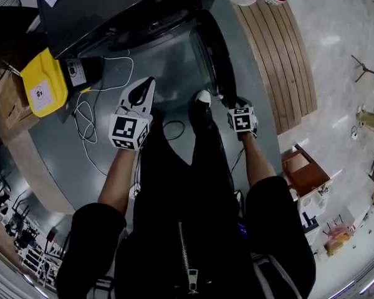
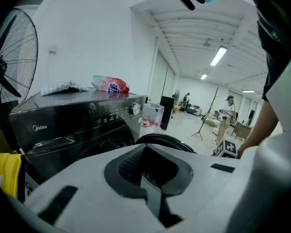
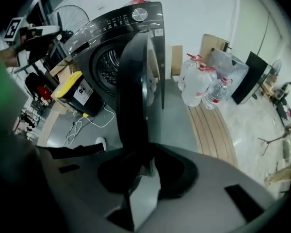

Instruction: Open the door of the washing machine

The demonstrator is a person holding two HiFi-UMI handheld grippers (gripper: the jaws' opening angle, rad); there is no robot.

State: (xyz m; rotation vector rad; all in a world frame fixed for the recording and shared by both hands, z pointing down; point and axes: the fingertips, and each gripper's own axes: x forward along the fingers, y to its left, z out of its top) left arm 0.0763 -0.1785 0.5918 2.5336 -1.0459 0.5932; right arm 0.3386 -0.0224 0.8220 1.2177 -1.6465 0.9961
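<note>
At the door's (image 3: 136,91) free edge the right gripper (image 3: 141,164) clamps the rim: stiff, heavy, probably slick. Left gripper (image 1: 147,86) closed, empty.

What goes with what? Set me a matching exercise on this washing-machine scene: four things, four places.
1 door
2 yellow container
3 pink packet
4 water bottles

a atop the washing machine
b by the wooden boards
c between the jaws of the right gripper
d on the floor near the fan

Pairs: 1-c, 2-d, 3-a, 4-b
</note>
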